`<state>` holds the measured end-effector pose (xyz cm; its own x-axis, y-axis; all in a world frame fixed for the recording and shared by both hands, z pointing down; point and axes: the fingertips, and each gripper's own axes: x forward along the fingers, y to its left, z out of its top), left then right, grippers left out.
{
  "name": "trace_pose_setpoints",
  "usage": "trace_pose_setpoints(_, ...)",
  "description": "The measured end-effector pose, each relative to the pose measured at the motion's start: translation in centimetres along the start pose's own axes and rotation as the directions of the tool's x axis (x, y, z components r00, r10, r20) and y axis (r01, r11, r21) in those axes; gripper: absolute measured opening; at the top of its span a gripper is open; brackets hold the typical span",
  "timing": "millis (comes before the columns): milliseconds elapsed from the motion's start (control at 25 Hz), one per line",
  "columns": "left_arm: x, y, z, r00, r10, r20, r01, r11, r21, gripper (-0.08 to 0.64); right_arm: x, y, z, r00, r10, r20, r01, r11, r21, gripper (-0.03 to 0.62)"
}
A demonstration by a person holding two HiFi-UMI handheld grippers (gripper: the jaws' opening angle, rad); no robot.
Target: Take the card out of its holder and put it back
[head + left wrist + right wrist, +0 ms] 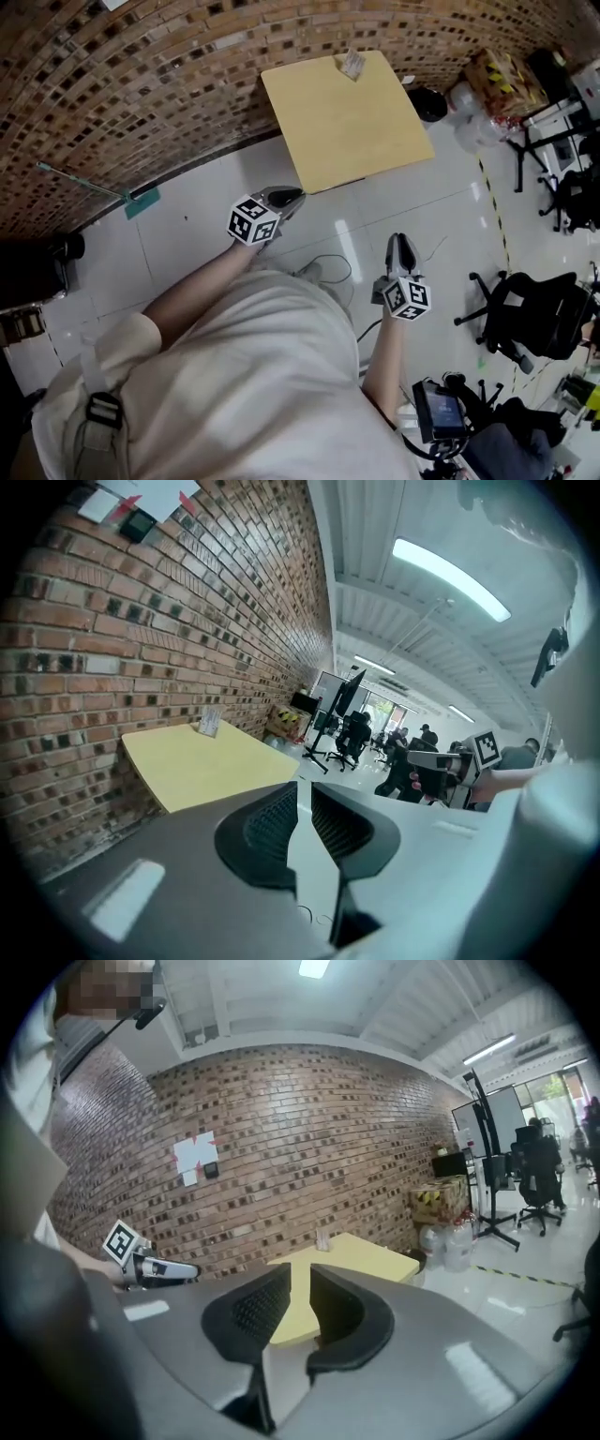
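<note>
A clear card holder with a card [352,64] stands upright at the far edge of the yellow table [347,131], close to the brick wall. It also shows small in the left gripper view, holder [209,722] on table [206,761], and in the right gripper view as holder [323,1239]. My left gripper [291,197] hovers over the floor just short of the table's near corner. Its jaws [302,803] stand a narrow gap apart with nothing between. My right gripper [402,242] hangs further back and to the right, jaws [300,1293] slightly apart and empty.
A brick wall [141,75] runs behind the table. Black office chairs [534,314] stand at the right, boxes and bottles [487,84] at the far right corner. A cable [328,267] lies on the white tiled floor. A mop with a green pan [131,197] leans at the left.
</note>
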<state>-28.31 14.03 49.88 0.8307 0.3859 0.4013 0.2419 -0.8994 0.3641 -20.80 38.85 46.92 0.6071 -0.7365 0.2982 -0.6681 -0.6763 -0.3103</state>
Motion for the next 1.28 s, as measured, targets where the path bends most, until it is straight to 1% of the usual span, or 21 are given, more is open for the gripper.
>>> trace_pose_setpoints(80,-1.2,1.2,1.2,1.000,0.004,0.017,-0.004,1.000,0.009,0.062,1.2,1.7,0.1,1.000,0.006,0.013,-0.006,1.000,0.018,0.060)
trace_pose_setpoints(160,-2.2,2.6,1.9,1.000,0.010,0.025,-0.010,1.000,0.007,0.061,2.9,3.1,0.3,1.000,0.006,0.012,-0.006,1.000,0.013,0.060)
trace_pose_setpoints(320,-4.2,5.0,1.7,1.000,0.016,0.012,-0.016,1.000,0.002,0.062,5.6,6.3,0.9,1.000,0.018,0.018,-0.018,1.000,0.005,0.061)
trace_pose_setpoints(440,-5.3,6.7,1.5,1.000,0.027,0.012,-0.026,1.000,-0.011,0.063,7.2,7.6,0.8,1.000,0.024,0.003,-0.024,1.000,-0.006,0.063)
trace_pose_setpoints(520,-6.0,7.7,1.3,0.999,0.036,0.014,-0.036,0.999,-0.025,0.061,7.8,8.2,0.5,0.999,0.032,-0.021,-0.032,0.999,-0.031,0.064)
trace_pose_setpoints(600,-6.5,8.4,0.9,0.999,0.042,0.013,-0.041,0.998,-0.041,0.061,8.0,8.9,0.1,0.998,0.035,-0.056,-0.040,0.995,-0.087,0.064)
trace_pose_setpoints(680,-6.8,8.6,0.4,0.999,0.039,0.007,-0.039,0.998,-0.052,0.061,8.1,9.6,0.3,0.997,0.034,-0.072,-0.043,0.990,-0.135,0.063)
trace_pose_setpoints(880,-7.2,9.2,0.2,1.000,0.022,0.006,-0.021,0.998,-0.053,0.061,9.4,11.2,1.8,0.997,0.057,-0.053,-0.065,0.982,-0.175,0.061)
trace_pose_setpoints(1000,-6.5,9.3,0.5,1.000,0.011,0.011,-0.010,0.999,-0.049,0.061,10.5,12.1,3.0,0.995,0.084,-0.051,-0.094,0.971,-0.221,0.060)
trace_pose_setpoints(1160,-4.6,7.7,0.1,1.000,-0.015,0.000,0.015,0.999,-0.036,0.061,10.3,11.5,4.3,0.994,0.100,-0.049,-0.110,0.953,-0.281,0.058)
trace_pose_setpoints(1280,-3.5,6.5,-0.1,0.999,-0.032,-0.012,0.031,0.999,-0.032,0.061,9.8,10.3,4.5,0.995,0.090,-0.051,-0.101,0.952,-0.288,0.058)
